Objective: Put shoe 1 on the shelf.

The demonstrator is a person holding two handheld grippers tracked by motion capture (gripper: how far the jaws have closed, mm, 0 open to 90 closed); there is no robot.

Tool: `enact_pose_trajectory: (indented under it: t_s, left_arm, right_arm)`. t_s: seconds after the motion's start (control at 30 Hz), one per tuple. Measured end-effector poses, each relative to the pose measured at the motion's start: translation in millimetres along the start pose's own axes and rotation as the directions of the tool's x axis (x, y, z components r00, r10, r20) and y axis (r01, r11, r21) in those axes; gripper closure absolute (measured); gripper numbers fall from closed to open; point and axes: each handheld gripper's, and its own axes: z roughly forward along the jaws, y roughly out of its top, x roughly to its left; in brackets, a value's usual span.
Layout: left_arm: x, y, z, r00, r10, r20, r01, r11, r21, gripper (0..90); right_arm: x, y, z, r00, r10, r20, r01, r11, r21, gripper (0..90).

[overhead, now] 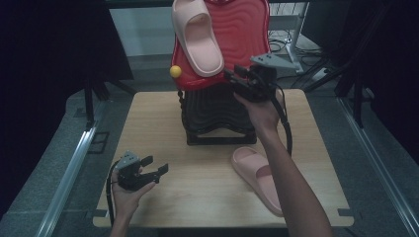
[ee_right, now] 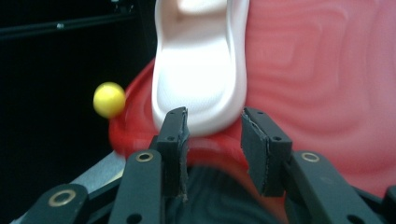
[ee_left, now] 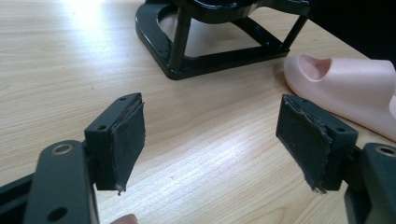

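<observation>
My right gripper [overhead: 231, 76] sits at the heel of the pink slipper [overhead: 196, 35] on the red rack tier [overhead: 247, 34], jaws narrow, gripping nothing. Left gripper [overhead: 157, 168] low over desk [overhead: 163, 123], jaws wide, empty. Second slipper [overhead: 257, 177] lies on desk.

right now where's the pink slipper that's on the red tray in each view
High view: the slipper on the tray lies at top centre on the red tray, just left of the right tongs.
Left gripper view: that slipper is not in it; the pink one at the right edge is the other slipper, lying on the table.
Right gripper view: upper centre, its rounded end just above the tongs' tips.
Shared landmark: the yellow ball at the tray's left edge.
</observation>
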Motion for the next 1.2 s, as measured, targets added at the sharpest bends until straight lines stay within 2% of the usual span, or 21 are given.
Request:
enact_pose_trajectory:
  t_s: [0.07, 0.1, 0.13, 0.17, 0.3, 0.4, 0.5, 0.53, 0.57, 0.6, 0.8, 1.07, 1.2]
  left_arm:
    - [-0.7, -0.2, 0.7, 1.0, 0.0, 0.002, 0.0, 1.0, 0.001, 23.9]
    - [-1.4, -0.5, 1.9, 1.0, 0.003, 0.005, -0.003, 1.0, 0.005, 23.9]
    - [-1.4, -0.5, 1.9, 1.0, 0.003, 0.005, -0.003, 1.0, 0.005, 23.9]
    - [-1.7, -0.6, 2.4, 1.0, 0.005, 0.007, -0.005, 1.0, 0.007, 23.9]
    - [-0.7, -0.4, 0.9, 1.0, 0.0, 0.006, 0.0, 1.0, 0.002, 23.9]
    - [0.2, -0.5, 1.3, 1.0, -0.001, 0.002, 0.001, 1.0, 0.004, 24.0]
    - [-1.2, -0.7, 3.0, 1.0, 0.002, 0.001, -0.002, 1.0, 0.01, 23.9]
    - [-1.2, -0.7, 3.0, 1.0, 0.002, 0.001, -0.002, 1.0, 0.01, 23.9]
    - [-2.4, -1.1, 4.6, 1.0, 0.004, 0.001, -0.004, 0.9999, 0.013, 23.9]
    - [-3.1, -1.3, 5.4, 1.0, 0.006, 0.001, -0.006, 0.9999, 0.015, 23.9]
    - [-6.5, -3.0, 10.8, 0.9998, 0.019, 0.005, -0.019, 0.9992, 0.036, 23.9]
    - [-8.1, -3.0, 10.4, 0.9997, 0.023, 0.007, -0.023, 0.9991, 0.036, 23.9]
    - [-9.7, -3.0, 9.8, 0.9997, 0.025, 0.007, -0.025, 0.9991, 0.035, 23.9]
  right_arm:
    - [-1.0, -5.7, -4.4, 1.0, -0.003, -0.004, 0.003, 1.0, 0.002, 61.1]
    - [-3.2, -17.0, -11.9, 0.9999, -0.009, -0.013, 0.009, 1.0, 0.014, 60.9]
    - [-3.2, -17.0, -11.9, 0.9999, -0.009, -0.013, 0.009, 1.0, 0.014, 60.9]
    - [-5.8, -29.0, -19.7, 0.9996, -0.01, -0.024, 0.011, 1.0, 0.021, 60.7]
    - [-13.1, -59.0, -38.3, 0.9979, -0.024, -0.06, 0.028, 0.998, 0.052, 60.6]
    - [-20.2, -87.0, -51.9, 0.996, -0.009, -0.089, 0.015, 0.997, 0.074, 60.4]
    - [-27.2, -113.8, -63.4, 0.9946, 0.0, -0.104, 0.01, 0.995, 0.098, 60.2]
    - [-27.2, -113.8, -63.4, 0.9946, 0.0, -0.104, 0.01, 0.995, 0.098, 60.2]
    - [-30.0, -128.6, -69.5, 0.9942, 0.0, -0.108, 0.012, 0.994, 0.112, 59.8]
    - [-31.1, -134.7, -73.0, 0.9939, -0.006, -0.11, 0.019, 0.992, 0.122, 59.7]
    - [-37.3, -162.0, -88.8, 0.993, -0.009, -0.117, 0.025, 0.991, 0.132, 59.3]
    - [-49.0, -189.1, -98.1, 0.992, -0.009, -0.126, 0.032, 0.982, 0.185, 59.2]
    - [-57.6, -210.1, -106.1, 0.9933, 0.006, -0.116, 0.019, 0.978, 0.207, 59.0]
